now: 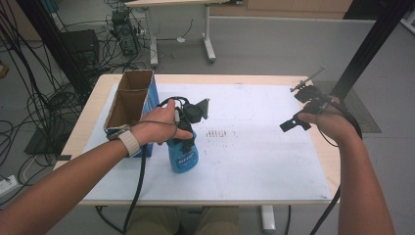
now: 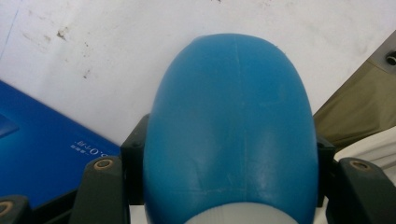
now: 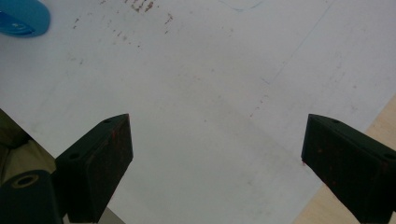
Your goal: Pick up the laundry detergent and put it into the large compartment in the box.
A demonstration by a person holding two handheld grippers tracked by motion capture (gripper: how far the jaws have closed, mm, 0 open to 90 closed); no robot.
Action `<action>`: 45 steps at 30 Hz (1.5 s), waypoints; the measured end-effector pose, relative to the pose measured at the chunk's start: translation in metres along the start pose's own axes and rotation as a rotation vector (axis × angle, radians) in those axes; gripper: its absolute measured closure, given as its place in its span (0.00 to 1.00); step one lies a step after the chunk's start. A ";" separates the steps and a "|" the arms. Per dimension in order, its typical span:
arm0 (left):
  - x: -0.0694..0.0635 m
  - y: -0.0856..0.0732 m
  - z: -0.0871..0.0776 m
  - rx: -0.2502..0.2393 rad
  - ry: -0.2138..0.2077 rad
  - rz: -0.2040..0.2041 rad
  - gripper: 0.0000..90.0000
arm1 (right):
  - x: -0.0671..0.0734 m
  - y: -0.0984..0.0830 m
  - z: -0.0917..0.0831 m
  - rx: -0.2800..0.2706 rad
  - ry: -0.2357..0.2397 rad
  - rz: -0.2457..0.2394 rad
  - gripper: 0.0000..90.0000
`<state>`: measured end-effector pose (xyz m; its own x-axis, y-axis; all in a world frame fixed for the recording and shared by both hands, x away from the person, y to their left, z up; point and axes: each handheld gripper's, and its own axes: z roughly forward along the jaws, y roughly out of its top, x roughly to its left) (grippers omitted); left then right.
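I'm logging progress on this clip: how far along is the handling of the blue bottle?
Done: the left tool is shut on the blue bottle, beside the open cardboard box. In hand: holding it over the white mat. Left: probably moving it; the right tool hangs open and empty.

An open blue carton [image 1: 131, 105] stands at the left of the bench [image 1: 98, 93], on a white sheet [image 1: 264, 147] with faint brown marks [image 1: 219, 132]. Cables [image 1: 29, 112] litter the floor.
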<state>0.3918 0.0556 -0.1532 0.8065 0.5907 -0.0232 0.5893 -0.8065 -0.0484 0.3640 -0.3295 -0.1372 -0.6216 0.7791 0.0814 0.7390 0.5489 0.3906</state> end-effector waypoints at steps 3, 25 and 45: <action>0.000 0.000 0.000 0.002 0.000 -0.015 0.43 | 0.000 -0.001 -0.001 0.001 -0.002 0.003 0.10; 0.000 -0.007 -0.039 -0.009 0.005 -0.133 0.43 | 0.004 0.000 -0.007 -0.006 -0.009 -0.006 0.10; -0.006 -0.018 -0.080 -0.040 0.013 -0.187 0.43 | 0.009 0.000 -0.016 -0.019 -0.015 -0.014 0.10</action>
<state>0.3804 0.0646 -0.0721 0.6834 0.7300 -0.0048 0.7299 -0.6835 -0.0106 0.3542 -0.3276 -0.1215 -0.6277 0.7760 0.0622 0.7253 0.5540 0.4087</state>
